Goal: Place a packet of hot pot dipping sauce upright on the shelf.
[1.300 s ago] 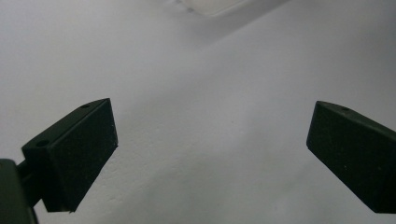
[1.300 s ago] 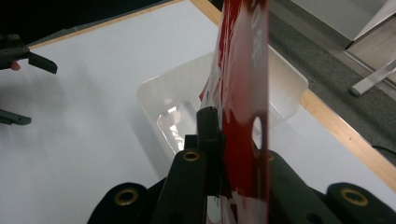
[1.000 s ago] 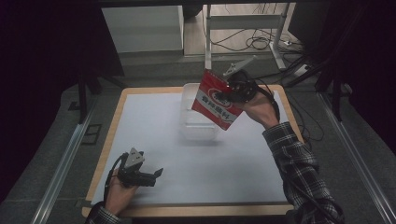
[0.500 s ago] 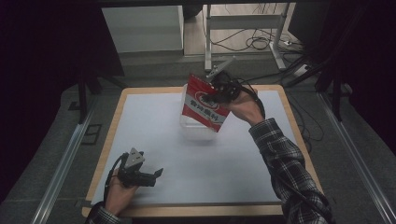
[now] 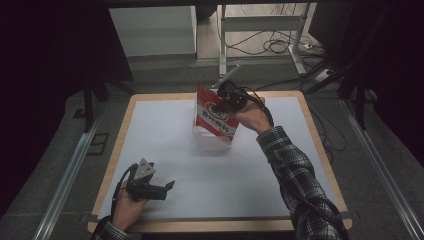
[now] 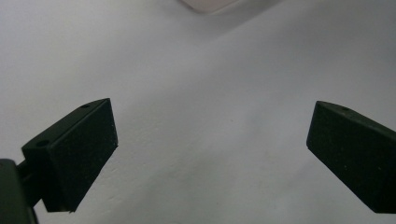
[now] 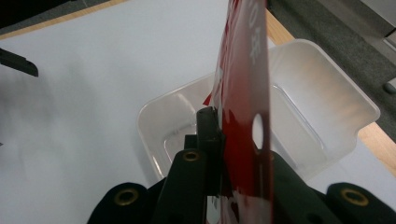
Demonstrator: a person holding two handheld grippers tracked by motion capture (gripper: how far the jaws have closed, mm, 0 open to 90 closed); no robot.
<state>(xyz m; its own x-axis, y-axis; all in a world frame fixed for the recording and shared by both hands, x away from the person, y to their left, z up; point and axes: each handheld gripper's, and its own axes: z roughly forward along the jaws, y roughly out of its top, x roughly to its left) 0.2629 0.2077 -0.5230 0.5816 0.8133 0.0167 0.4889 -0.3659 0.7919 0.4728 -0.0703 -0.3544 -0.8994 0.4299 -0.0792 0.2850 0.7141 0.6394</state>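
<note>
Right hand-held gripper (image 5: 223, 95): clamped on the red packet (image 5: 216, 116), held above the clear plastic tub (image 7: 322, 112).
Left hand-held gripper (image 5: 169, 186): jaws wide apart, nothing between them, low over the table (image 5: 165, 130).

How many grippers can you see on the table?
2. The left gripper rests near the table's front left edge, jaws open. The right gripper is up at the back, shut on a red packet over a clear tub.
</note>
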